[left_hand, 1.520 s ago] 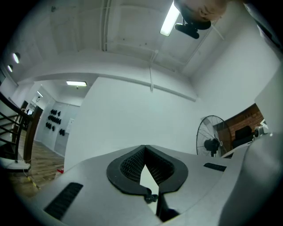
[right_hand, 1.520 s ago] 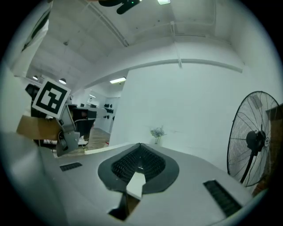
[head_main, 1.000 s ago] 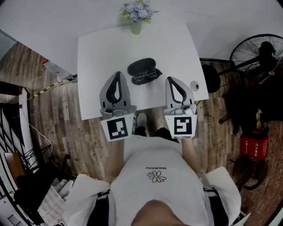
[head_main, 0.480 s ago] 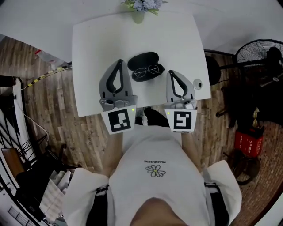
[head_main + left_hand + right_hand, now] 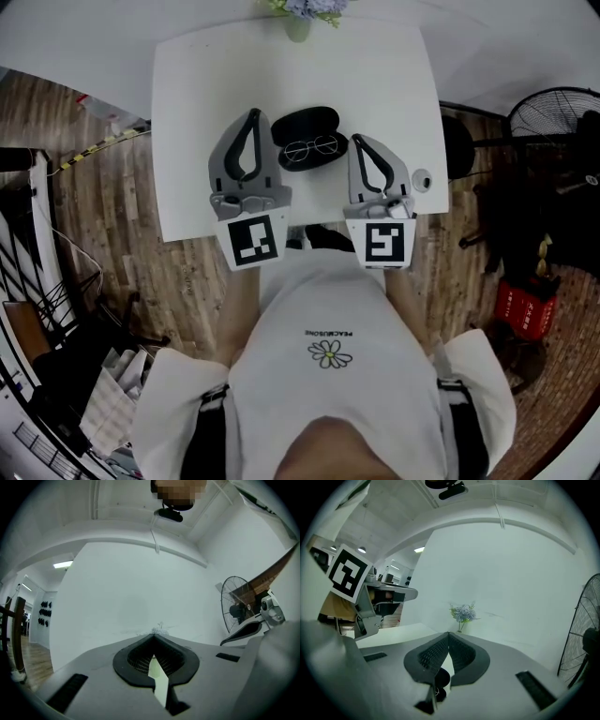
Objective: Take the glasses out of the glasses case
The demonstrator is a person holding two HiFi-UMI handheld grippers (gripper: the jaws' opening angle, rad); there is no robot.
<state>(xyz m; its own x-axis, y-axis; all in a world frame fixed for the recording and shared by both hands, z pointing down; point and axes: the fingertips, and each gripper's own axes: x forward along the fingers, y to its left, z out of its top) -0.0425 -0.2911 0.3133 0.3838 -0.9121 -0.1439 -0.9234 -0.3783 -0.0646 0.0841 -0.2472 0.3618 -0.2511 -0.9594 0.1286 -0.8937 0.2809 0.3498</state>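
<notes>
An open black glasses case (image 5: 302, 122) lies on the white table (image 5: 375, 75), and a thin-rimmed pair of glasses (image 5: 313, 147) rests in its near half. My left gripper (image 5: 254, 114) lies just left of the case, tips together, holding nothing. On the case's right, my right gripper (image 5: 356, 140) is also shut and empty, its tip beside the glasses. In the left gripper view the jaws (image 5: 153, 635) meet at a point against a white wall. The right gripper view shows its shut jaws (image 5: 448, 633), with a dark bit of the case (image 5: 442, 678) in the slit below them.
A small vase of pale flowers (image 5: 300, 14) stands at the table's far edge (image 5: 462, 613). A small round object (image 5: 420, 178) sits at the table's right edge. A standing fan (image 5: 553, 108) is on the wooden floor to the right (image 5: 234, 603).
Both grippers have moved forward along the table and now flank the case, where before their tips were short of it. Both stay shut. The case and glasses have not moved.
</notes>
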